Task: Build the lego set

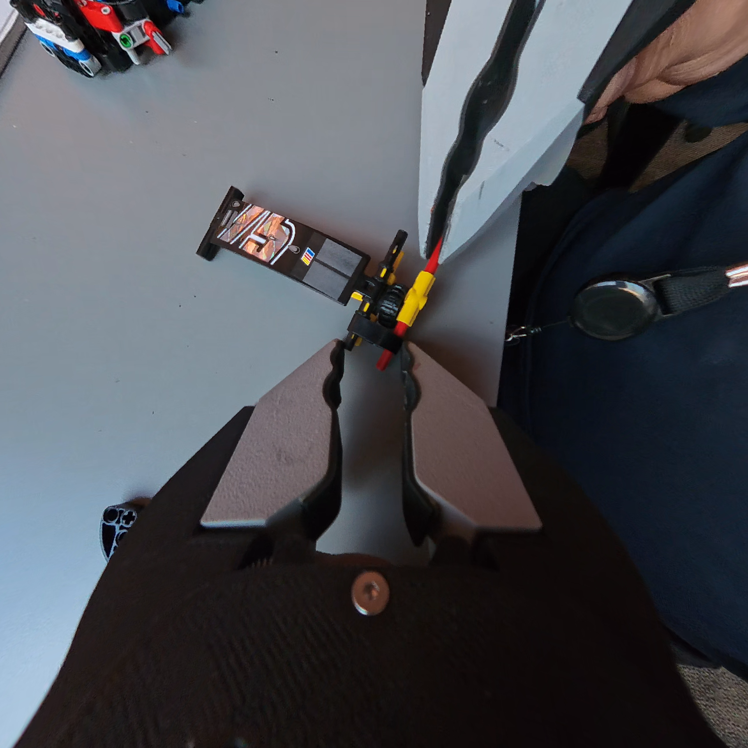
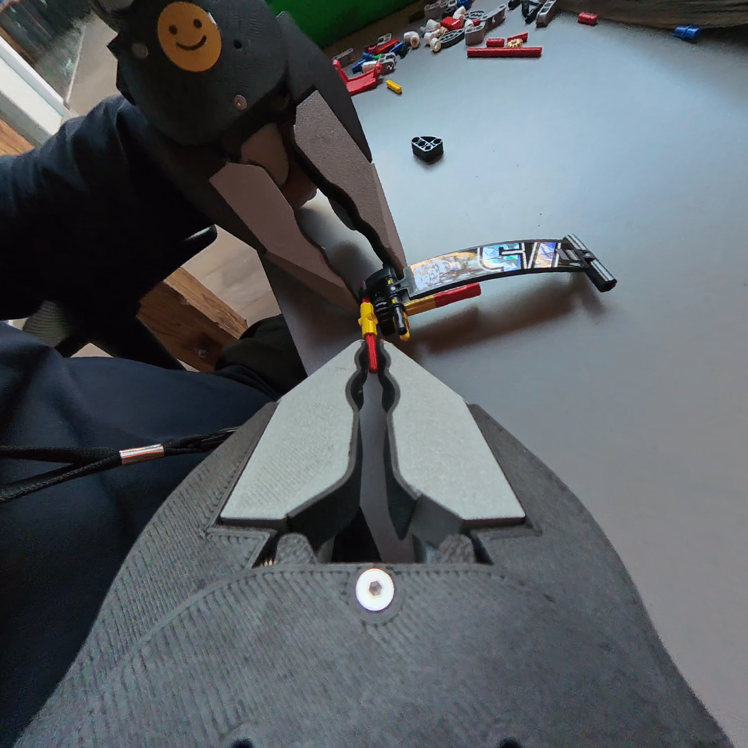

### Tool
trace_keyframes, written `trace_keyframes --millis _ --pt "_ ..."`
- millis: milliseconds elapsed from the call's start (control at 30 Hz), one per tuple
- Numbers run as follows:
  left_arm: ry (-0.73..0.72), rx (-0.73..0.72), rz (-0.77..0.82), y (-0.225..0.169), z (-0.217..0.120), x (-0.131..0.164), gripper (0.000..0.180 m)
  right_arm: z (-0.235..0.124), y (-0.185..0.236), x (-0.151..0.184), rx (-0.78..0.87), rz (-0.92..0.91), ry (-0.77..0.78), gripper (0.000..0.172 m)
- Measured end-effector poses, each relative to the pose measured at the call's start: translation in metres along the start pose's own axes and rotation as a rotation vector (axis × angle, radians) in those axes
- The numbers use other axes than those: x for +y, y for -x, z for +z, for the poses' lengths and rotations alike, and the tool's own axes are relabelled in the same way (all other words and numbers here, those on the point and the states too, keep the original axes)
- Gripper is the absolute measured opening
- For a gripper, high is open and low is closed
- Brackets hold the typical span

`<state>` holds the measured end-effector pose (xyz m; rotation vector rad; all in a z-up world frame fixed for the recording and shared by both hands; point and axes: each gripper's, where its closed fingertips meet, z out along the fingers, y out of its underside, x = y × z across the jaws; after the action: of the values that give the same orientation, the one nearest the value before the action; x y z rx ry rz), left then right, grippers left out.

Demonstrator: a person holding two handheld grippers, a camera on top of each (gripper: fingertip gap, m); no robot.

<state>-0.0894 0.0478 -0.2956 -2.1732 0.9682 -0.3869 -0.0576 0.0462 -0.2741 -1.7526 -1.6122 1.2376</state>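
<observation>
The right gripper [image 2: 371,354] is pinching 1 end of a thin red plastic axle [image 2: 371,356] between both fingertips. The left gripper [image 1: 372,348] is clamping the black plastic block [image 1: 374,332] of the same small brick assembly, whose long black stickered panel [image 1: 283,245] is extending beyond its fingertips.

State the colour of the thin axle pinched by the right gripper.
Red axle; right wrist view shows it best.

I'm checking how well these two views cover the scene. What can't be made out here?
- Left wrist view: the black curved piece is half hidden behind the left hand-held gripper.
- Left wrist view: the brick model is cut by the top edge.
- Right wrist view: the loose bricks are too small and blurred to identify.
- Right wrist view: the red axle disappears between the right hand-held gripper's fingertips.
</observation>
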Motion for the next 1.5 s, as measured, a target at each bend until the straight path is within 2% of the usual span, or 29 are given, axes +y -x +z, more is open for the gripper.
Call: trace_keyframes --millis 200,300,467,633,900,1033,1233,1367,1500 --pt "0.023 -0.023 -0.028 0.006 -0.008 0.008 0.033 0.0 0.0 -0.002 0.097 -0.192 -0.009 0.001" --pt "0.009 0.024 -0.057 0.003 -0.012 0.01 0.024 0.001 0.005 -0.002 0.137 -0.33 -0.004 0.001" --pt "-0.006 0.101 -0.062 -0.006 -0.01 0.008 0.02 0.003 0.006 -0.001 0.221 -0.528 0.023 0.002" --pt "0.006 0.103 -0.009 -0.006 -0.008 0.008 0.019 0.005 0.009 -0.001 0.249 -0.668 0.037 0.002" --pt "0.003 0.088 0.065 -0.001 -0.007 0.007 0.005 0.006 0.002 -0.001 0.316 -0.892 0.041 0.002" --pt "0.0 0.081 0.096 0.0 -0.007 0.007 0.003 0.005 0.0 -0.001 0.303 -0.896 0.037 0.002" --pt "0.034 -0.034 0.217 0.005 -0.008 0.005 0.002 0.001 -0.005 -0.005 0.254 -0.779 0.028 0.013" --pt "0.03 -0.055 0.229 0.005 -0.01 0.001 0.002 -0.003 -0.006 -0.011 0.228 -0.688 -0.002 0.023" --pt "0.028 -0.069 0.245 0.006 -0.01 0.0 0.002 0.002 -0.018 -0.011 0.23 -0.609 0.044 0.04"
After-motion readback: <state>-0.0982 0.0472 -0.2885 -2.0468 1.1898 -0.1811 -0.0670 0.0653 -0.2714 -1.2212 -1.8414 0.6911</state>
